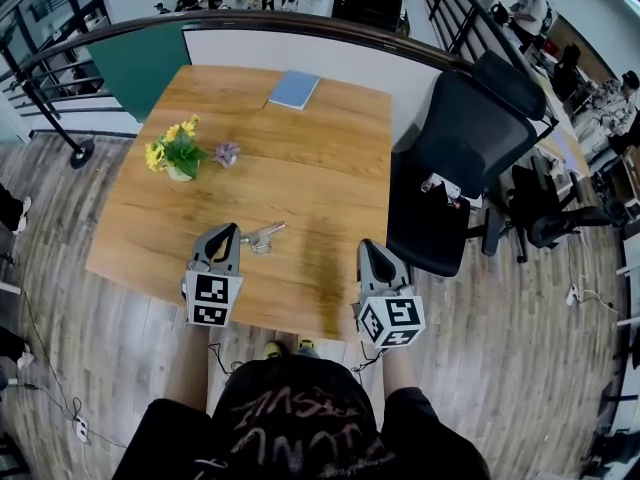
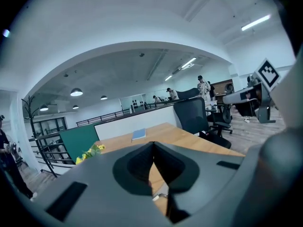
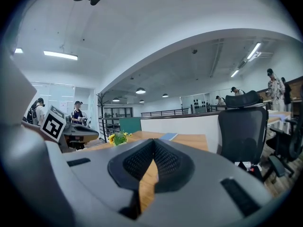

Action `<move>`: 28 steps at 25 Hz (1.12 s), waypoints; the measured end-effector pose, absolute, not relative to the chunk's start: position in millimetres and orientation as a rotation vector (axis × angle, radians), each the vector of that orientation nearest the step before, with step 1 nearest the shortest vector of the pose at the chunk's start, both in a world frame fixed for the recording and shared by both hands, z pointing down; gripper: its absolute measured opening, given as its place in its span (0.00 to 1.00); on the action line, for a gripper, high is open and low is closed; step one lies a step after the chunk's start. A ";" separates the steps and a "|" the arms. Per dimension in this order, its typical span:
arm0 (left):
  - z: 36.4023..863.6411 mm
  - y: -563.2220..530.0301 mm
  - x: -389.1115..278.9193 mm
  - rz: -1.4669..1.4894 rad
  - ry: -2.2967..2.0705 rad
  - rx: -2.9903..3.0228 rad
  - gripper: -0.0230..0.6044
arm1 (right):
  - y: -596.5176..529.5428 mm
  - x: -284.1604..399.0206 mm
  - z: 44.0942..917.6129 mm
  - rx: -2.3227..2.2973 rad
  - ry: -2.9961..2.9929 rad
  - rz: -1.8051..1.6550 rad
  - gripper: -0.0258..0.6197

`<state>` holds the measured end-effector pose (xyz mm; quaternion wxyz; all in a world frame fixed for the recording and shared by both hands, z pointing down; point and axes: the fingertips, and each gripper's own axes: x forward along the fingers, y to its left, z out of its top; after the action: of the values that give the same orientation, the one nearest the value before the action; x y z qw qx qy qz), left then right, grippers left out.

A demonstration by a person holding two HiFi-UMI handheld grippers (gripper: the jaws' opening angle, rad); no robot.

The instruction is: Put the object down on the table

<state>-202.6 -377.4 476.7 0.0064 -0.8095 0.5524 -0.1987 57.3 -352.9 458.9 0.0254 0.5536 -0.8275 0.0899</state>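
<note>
The put-down looks finished: the small silvery object (image 1: 262,236) appears to lie on the table (image 1: 330,158), just beside the tip of the left gripper (image 1: 228,232), whose jaws are together on nothing. The right gripper (image 1: 369,248) is likewise closed and empty. Next probably calls only for drawing clear. The object looks shiny, with a pale stem
</note>
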 end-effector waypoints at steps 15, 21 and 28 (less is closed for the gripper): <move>422.6 -349.8 -231.9 -0.360 1.865 -2.465 0.06 | -349.6 58.2 448.8 1.717 -2.587 0.258 0.05; 409.9 -338.7 -232.1 -0.324 1.830 -2.448 0.06 | -345.3 58.7 446.4 1.705 -2.592 0.243 0.05; 402.3 -335.4 -236.0 -0.291 1.860 -2.416 0.06 | -341.9 58.8 445.8 1.678 -2.593 0.229 0.05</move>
<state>-236.0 -335.4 402.3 0.0396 -0.7882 0.6068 -0.0948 58.8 -341.9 445.8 0.0223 0.5417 -0.8371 0.0738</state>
